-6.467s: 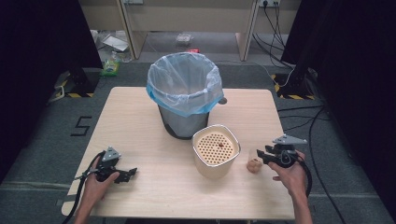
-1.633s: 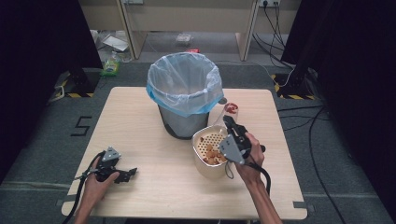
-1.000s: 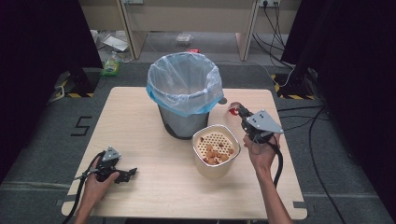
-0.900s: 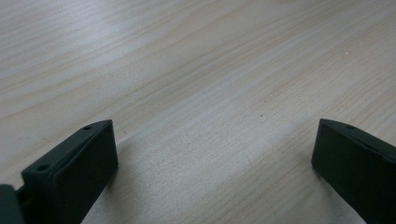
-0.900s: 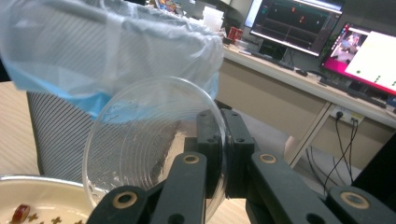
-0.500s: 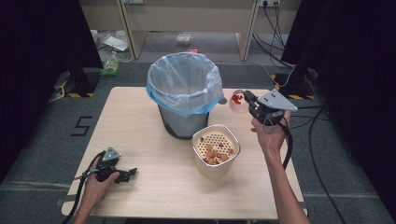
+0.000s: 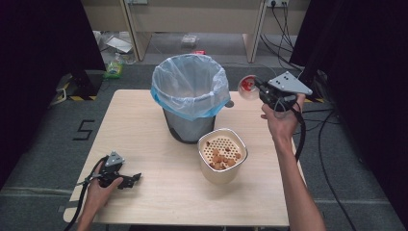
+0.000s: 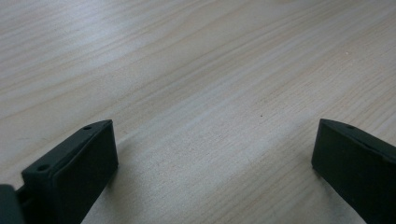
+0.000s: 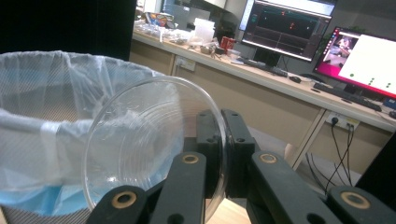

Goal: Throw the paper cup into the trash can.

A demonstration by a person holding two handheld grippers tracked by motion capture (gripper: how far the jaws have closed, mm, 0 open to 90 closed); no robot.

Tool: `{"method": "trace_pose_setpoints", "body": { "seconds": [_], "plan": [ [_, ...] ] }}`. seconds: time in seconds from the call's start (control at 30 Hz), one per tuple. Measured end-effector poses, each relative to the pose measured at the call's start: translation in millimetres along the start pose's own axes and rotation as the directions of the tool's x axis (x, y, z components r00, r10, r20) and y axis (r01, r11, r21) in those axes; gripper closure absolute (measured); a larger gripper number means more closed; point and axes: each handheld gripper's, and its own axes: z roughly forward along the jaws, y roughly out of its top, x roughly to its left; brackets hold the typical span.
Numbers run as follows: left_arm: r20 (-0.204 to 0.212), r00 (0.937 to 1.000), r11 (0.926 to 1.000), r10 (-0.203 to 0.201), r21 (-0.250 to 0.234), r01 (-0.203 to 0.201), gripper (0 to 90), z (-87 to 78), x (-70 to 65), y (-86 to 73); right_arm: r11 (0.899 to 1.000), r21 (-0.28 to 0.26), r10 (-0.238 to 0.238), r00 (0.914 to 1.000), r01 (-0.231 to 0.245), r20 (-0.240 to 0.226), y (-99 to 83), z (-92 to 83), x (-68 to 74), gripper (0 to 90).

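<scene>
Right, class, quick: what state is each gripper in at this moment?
Left gripper: open, holding nothing, low over the table.
Right gripper: shut on the clear plastic cup, beside the bin.

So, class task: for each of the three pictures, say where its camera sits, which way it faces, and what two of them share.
High view: above the near table edge, facing forward and down; forearms, left tongs, right tongs.
Left gripper view: on the left tongs, facing the table; jaws open.
Right gripper view: on the right tongs, facing the bin.
Shared: clear cup, bin.
</scene>
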Motion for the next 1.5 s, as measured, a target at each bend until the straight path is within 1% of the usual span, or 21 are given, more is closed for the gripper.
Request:
{"method": "trace_pose_setpoints", "body": {
  "seconds": [0.1, 0.17, 0.27, 0.37, 0.47, 0.63, 0.8, 0.93, 1.03, 1.1, 1.13, 1.23, 1.27, 1.3, 1.33, 1.4, 1.43, 1.5],
  "plan": [
    [0.0, 1.0, 1.0, 0.0, 0.0, 0.0, 0.0, 0.0, 0.0, 0.0, 1.0, -0.002, -0.004, 1.0, 0.004, -0.001, 7.9, 2.8, -2.1, 87.4],
    [0.0, 1.0, 1.0, 0.0, 0.0, 0.0, 0.0, 0.0, 0.0, 0.0, 1.0, -0.004, 0.006, 1.0, -0.006, -0.004, 13.3, 4.9, -3.4, 87.4],
    [0.0, 1.0, 1.0, 0.001, 0.0, -0.001, 0.0, 0.0, 0.0, -0.1, 1.0, -0.007, 0.003, 1.0, -0.003, -0.005, 23.4, 7.9, -4.5, 87.4],
    [0.0, 1.0, 1.0, 0.0, -0.001, 0.0, 0.0, 0.1, 0.0, -0.1, 1.0, -0.014, -0.006, 0.9999, 0.006, -0.011, 35.7, 11.8, -2.3, 87.3],
    [0.0, 1.0, 1.0, 0.0, -0.001, 0.0, 0.0, 0.1, 0.0, -0.1, 1.0, -0.02, -0.01, 0.9995, 0.01, -0.03, 47.0, 18.1, 2.1, 87.3],
    [0.0, 1.0, 1.0, 0.001, -0.001, -0.001, 0.0, 0.1, 0.0, -0.1, 1.0, -0.023, -0.007, 0.9964, 0.005, -0.084, 63.5, 36.8, 15.2, 87.3],
    [0.0, 1.0, 1.0, 0.0, -0.001, 0.0, 0.0, 0.1, 0.0, -0.1, 1.0, 0.0, 0.004, 0.9901, -0.003, -0.14, 72.8, 60.1, 30.3, 87.1],
    [0.0, 1.0, 1.0, 0.0, -0.001, 0.0, 0.0, 0.1, 0.0, -0.1, 1.0, 0.017, -0.009, 0.9847, 0.013, -0.174, 77.5, 78.5, 44.3, 87.0],
    [0.0, 1.0, 1.0, 0.0, -0.001, 0.0, 0.0, 0.1, 0.0, -0.1, 0.998, 0.048, -0.017, 0.9784, 0.028, -0.206, 77.3, 92.6, 56.5, 86.4],
    [0.0, 1.0, 1.0, 0.0, -0.001, 0.0, 0.0, 0.1, 0.0, -0.1, 0.997, 0.063, -0.023, 0.9772, 0.037, -0.211, 76.4, 98.3, 60.7, 85.9],
    [0.0, 1.0, 1.0, 0.0, -0.001, 0.0, 0.0, 0.0, 0.0, -0.1, 0.997, 0.074, -0.015, 0.9748, 0.032, -0.223, 74.9, 103.8, 63.7, 85.2],
    [0.0, 1.0, 1.0, 0.001, -0.001, -0.001, 0.0, 0.1, 0.0, -0.1, 0.995, 0.095, 0.007, 0.9731, 0.016, -0.23, 72.0, 111.7, 66.0, 81.8],
    [0.0, 1.0, 1.0, 0.0, -0.001, 0.0, 0.0, 0.0, -0.1, -0.1, 0.995, 0.099, 0.025, 0.9735, -0.002, -0.227, 70.9, 114.1, 66.1, 76.7],
    [0.0, 1.0, 1.0, 0.001, -0.001, -0.001, 0.0, 0.0, 0.0, -0.1, 0.994, 0.106, 0.042, 0.9738, -0.018, -0.224, 70.1, 116.1, 65.6, 73.6],
    [0.0, 1.0, 1.0, 0.0, -0.001, 0.0, 0.0, 0.0, -0.1, -0.2, 0.994, 0.107, 0.053, 0.9745, -0.03, -0.218, 69.3, 116.9, 64.8, 72.0],
    [0.001, 1.0, 1.0, 0.0, -0.001, 0.0, 0.0, 0.0, -0.2, -0.3, 0.993, 0.105, 0.072, 0.9769, -0.052, -0.201, 69.1, 116.7, 62.8, 65.1],
    [0.001, 1.0, 1.0, 0.0, -0.001, 0.0, 0.0, 0.0, -0.2, -0.3, 0.992, 0.106, 0.086, 0.9762, -0.066, -0.199, 69.2, 115.5, 61.0, 63.6],
    [0.001, 1.0, 1.0, 0.001, -0.001, -0.001, 0.0, -0.1, -0.2, -0.3, 0.992, 0.103, 0.087, 0.9776, -0.068, -0.192, 69.6, 111.5, 57.5, 61.0]
  ]
}}
